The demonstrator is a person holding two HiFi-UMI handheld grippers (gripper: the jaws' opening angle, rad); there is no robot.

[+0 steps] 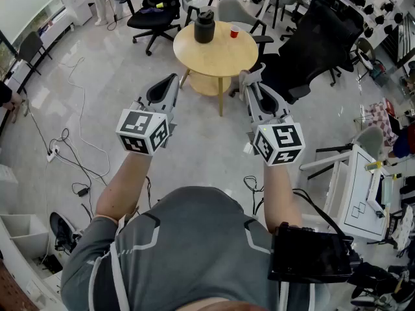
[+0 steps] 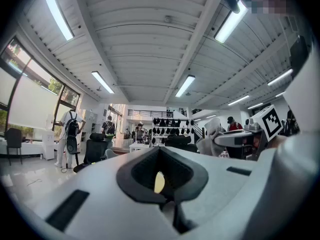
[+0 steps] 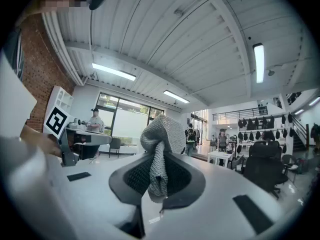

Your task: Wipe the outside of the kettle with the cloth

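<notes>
Kettle [image 1: 204, 26], dark and squat, is set on the round table [image 1: 217, 60] at twelve o'clock. Grey knitted cloth [image 3: 159, 144] is pinched by the right gripper [image 3: 160, 194]; the left gripper [image 2: 160, 184] is closed, empty.

round table [image 1: 214, 56], kettle [image 1: 204, 26], red cup [image 1: 234, 32]

Bright, even light from ceiling strip lights [image 3: 114, 71]; gripper views' edges darken, seemingly warped.

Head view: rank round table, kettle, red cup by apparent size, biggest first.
1. round table
2. kettle
3. red cup
Kettle and cup both stand on the table, at about the same distance from the camera, so nearness hardly skews the order.
</notes>
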